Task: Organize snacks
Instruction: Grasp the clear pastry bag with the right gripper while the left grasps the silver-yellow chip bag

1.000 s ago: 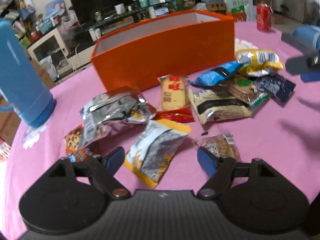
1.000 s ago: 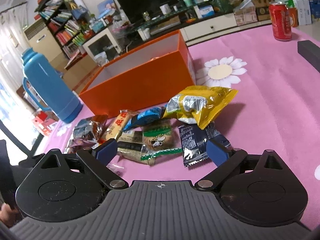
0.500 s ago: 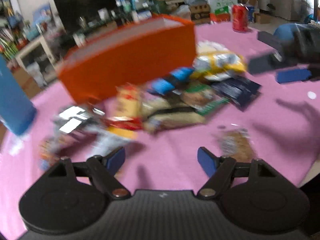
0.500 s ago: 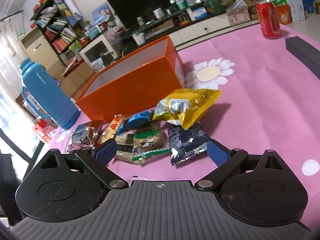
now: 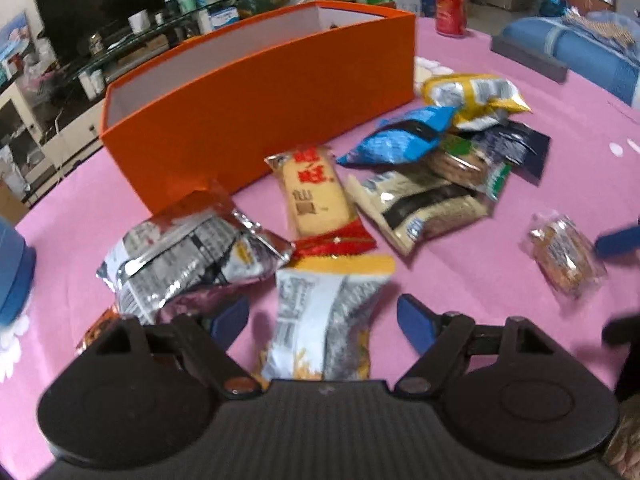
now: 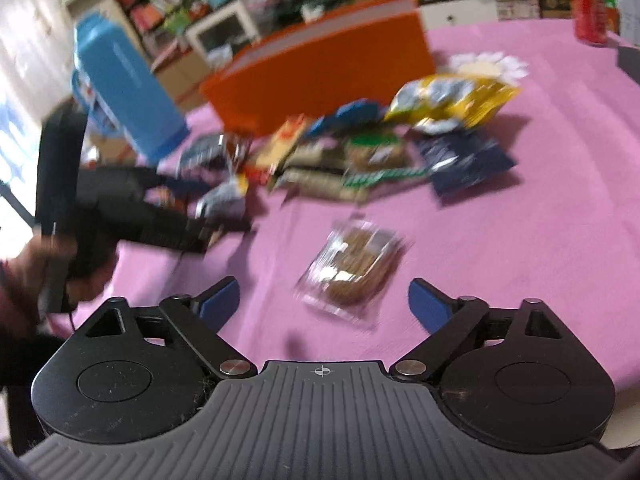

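Left wrist view: the table [image 5: 500,264], draped in pink cloth, fills most of the frame, and on its far half stands the long orange box [image 5: 256,104], open at the top with a pale inside; what it contains cannot be told. In the right wrist view a blue thermos [image 6: 124,88] stands left of that box, and a red can [image 6: 588,10] sits far back on the right. The snacks lie loose on the cloth in front of the box, none in it: a silver foil bag [image 5: 188,256] at left, a yellow-topped white packet [image 5: 328,312] beside it, a rice cracker pack [image 5: 312,192] with red print, a beige and black packet [image 5: 416,208], a blue packet [image 5: 400,140], a yellow bag [image 5: 472,96] and a dark navy packet [image 5: 516,148]. A small clear-wrapped cake [image 6: 352,272] lies apart, nearest the camera.

The left gripper [image 5: 324,322] has its jaws wide apart, the yellow-topped packet between them, the pads not pressing on it. The right gripper [image 6: 324,300] has just been closing its jaws a little; they stand wide, the clear-wrapped cake just ahead, untouched.
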